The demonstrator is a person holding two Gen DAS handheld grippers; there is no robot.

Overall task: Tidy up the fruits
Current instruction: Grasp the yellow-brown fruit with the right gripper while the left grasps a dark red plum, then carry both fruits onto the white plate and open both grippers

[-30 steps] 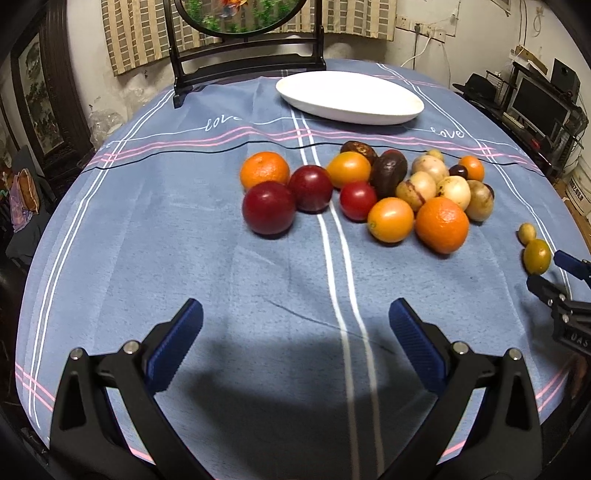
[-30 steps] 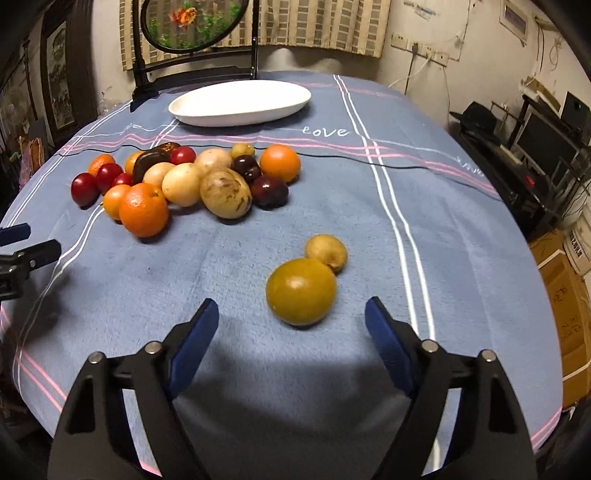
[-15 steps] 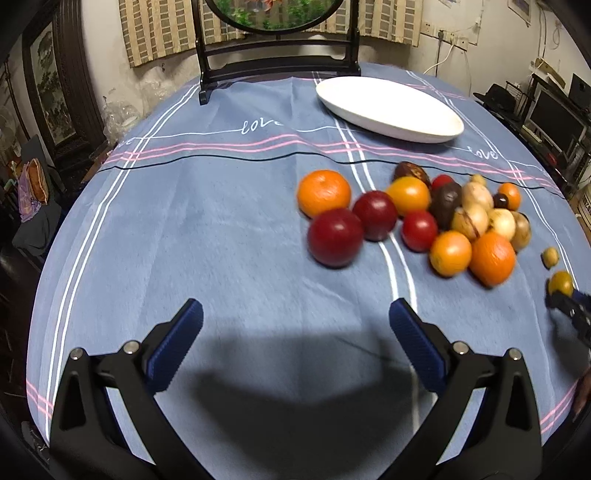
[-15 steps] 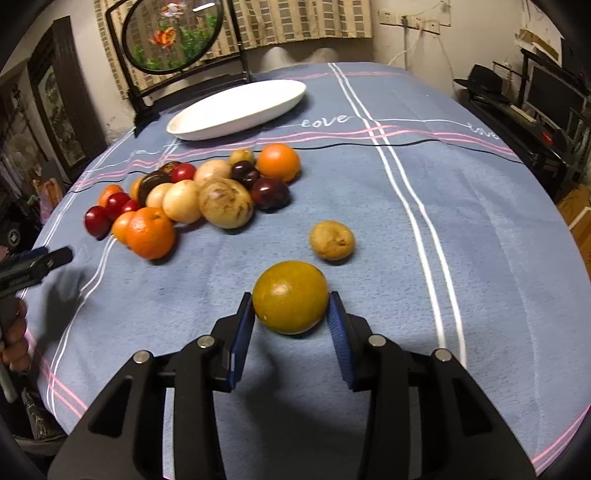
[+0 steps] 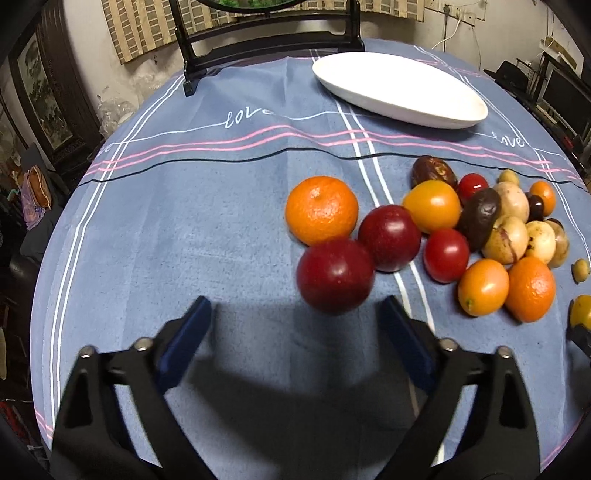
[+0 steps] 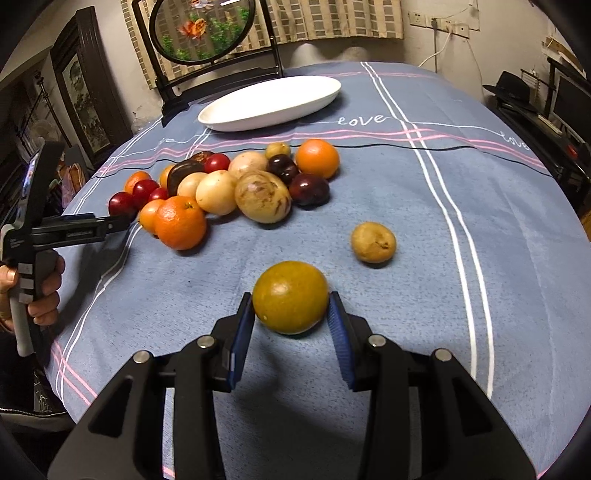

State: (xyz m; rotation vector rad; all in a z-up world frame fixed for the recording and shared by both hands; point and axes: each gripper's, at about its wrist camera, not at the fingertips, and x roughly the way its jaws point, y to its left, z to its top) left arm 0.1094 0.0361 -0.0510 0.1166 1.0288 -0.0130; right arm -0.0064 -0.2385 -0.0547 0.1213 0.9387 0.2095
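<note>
A dark red plum lies at the near edge of the fruit pile, beside an orange and a second plum. My left gripper is closing; the plum's near side sits between the fingertips, nearer the right one, and neither pad touches it. In the right wrist view my right gripper is shut on a yellow-green round fruit, with both blue pads against its sides. A white oval plate stands empty at the far side of the table.
Several mixed fruits lie heaped on the blue tablecloth. A small tan fruit lies alone right of the held one. A dark stand with a round picture rises behind the plate. A hand holds the left gripper's handle.
My left gripper moved forward up to the red plum and its jaws narrowed. My right gripper went from open to closed on the yellow-green fruit and tilted a little.
</note>
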